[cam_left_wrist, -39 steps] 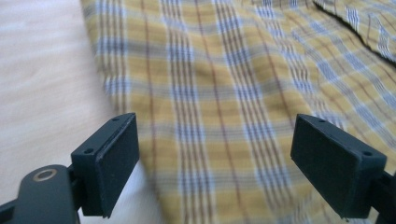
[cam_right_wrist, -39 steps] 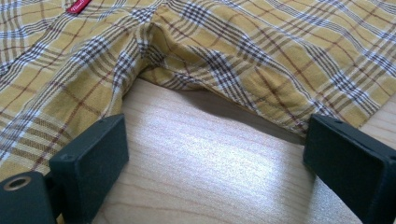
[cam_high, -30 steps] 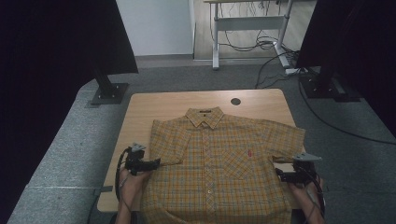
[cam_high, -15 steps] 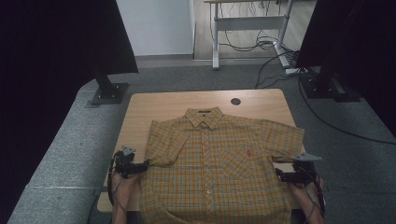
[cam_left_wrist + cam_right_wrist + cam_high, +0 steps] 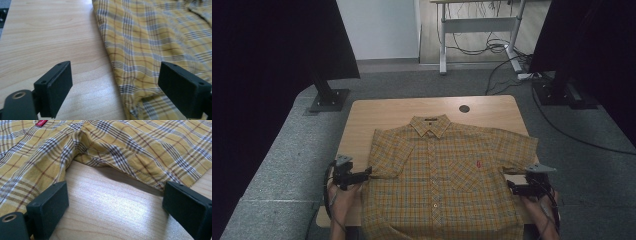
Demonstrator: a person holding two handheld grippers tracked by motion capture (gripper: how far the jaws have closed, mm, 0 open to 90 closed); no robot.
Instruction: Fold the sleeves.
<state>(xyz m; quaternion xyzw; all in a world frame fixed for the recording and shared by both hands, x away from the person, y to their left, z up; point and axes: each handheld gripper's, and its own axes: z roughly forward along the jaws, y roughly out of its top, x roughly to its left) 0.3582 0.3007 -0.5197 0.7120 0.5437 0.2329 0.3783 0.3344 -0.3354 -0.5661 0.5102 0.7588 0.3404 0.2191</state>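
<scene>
Shirt [image 5: 447,177], yellow plaid, lies flat, front up, on the tabletop [image 5: 387,110] between both tools in the high view; its hem is cut off below. The left hand-held gripper [image 5: 363,175] sits at one sleeve, the right hand-held gripper [image 5: 510,186] under the other. In the left gripper view the jaws, just opening, stand wide, gripping nothing, the sleeve edge between them. In the right gripper view released jaws flank bare wood before the sleeve.

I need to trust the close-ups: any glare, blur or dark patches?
Right gripper view: bright glare on the table, shadow under the sleeve. Left gripper view: the shirt goes soft farther off. High view: even light on the table, dark surroundings.
</scene>
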